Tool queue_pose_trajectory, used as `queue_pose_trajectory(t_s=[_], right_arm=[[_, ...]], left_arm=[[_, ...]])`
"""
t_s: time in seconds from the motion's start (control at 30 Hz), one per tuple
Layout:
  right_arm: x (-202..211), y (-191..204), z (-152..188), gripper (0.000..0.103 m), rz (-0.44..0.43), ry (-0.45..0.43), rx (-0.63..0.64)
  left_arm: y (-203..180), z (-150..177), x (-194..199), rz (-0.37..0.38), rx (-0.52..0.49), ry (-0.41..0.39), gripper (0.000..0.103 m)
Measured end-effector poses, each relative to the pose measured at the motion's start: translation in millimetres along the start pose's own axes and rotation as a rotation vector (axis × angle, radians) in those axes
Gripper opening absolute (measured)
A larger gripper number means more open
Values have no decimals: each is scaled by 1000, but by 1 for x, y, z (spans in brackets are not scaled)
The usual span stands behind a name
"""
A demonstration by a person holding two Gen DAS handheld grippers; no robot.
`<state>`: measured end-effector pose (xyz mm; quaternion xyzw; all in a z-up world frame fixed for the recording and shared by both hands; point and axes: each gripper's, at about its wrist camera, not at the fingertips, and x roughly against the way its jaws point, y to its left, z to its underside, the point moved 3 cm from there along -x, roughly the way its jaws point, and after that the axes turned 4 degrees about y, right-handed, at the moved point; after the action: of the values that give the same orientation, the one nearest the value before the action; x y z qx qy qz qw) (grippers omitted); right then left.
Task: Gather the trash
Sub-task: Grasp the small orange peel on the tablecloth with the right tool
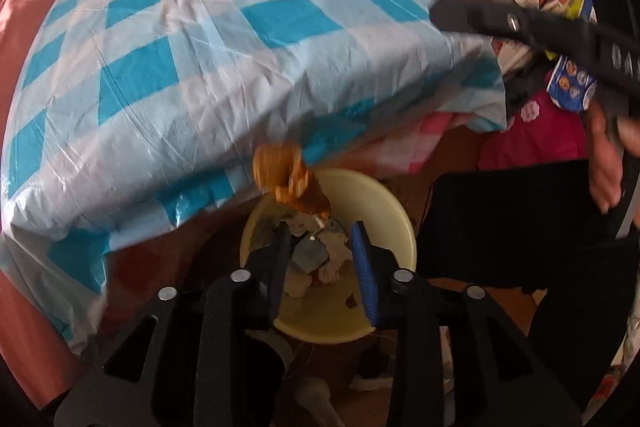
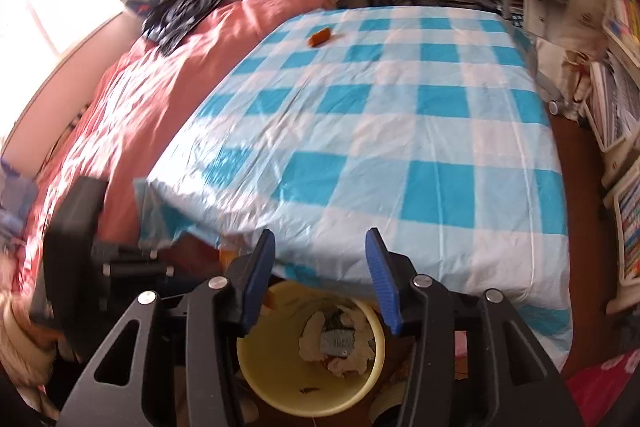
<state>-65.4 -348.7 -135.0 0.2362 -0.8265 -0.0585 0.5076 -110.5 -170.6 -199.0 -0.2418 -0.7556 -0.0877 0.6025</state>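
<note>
The checked table lay beyond both released claws, left claw and right claw. Orange trash was blurred just above the yellow bin below them; releasing over its centre seemed wise.

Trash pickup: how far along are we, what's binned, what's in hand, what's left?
Done: the yellow bin already holds crumpled paper scraps. In hand: nothing gripped; an orange wrapper is blurred just above the bin, beyond the open left gripper, apparently dropping in. The right gripper is open and empty. Left: one orange piece on the far side of the checked cloth.
</note>
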Motion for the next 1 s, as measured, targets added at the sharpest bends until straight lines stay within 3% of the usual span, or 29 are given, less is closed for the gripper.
queue_pose_trajectory(t_s=[0.07, 0.17, 0.3, 0.4, 0.5, 0.67, 0.83, 1.0], right_arm=[[-2, -1, -9, 47, 3, -14, -15], [-11, 5, -29, 47, -14, -34, -13], [-33, 15, -66, 48, -20, -43, 20], [-58, 22, -102, 49, -20, -51, 31], [-90, 27, -141, 49, -18, -50, 27], [-145, 30, -192, 49, -8, -38, 9], [-185, 30, -220, 51, 28, -36, 22], [-204, 28, -233, 60, 57, -68, 59]], left_arm=[[-1, -3, 10, -26, -18, -42, 52], [20, -21, 38, -52, 58, -171, 64], [84, -58, 81, -182, 326, -364, 78], [138, -77, 112, -220, 547, -489, 82], [178, -79, 132, -231, 704, -587, 84], [211, -61, 132, -177, 884, -607, 85], [210, -67, 141, -134, 881, -671, 85], [207, -68, 142, -61, 888, -682, 85]])
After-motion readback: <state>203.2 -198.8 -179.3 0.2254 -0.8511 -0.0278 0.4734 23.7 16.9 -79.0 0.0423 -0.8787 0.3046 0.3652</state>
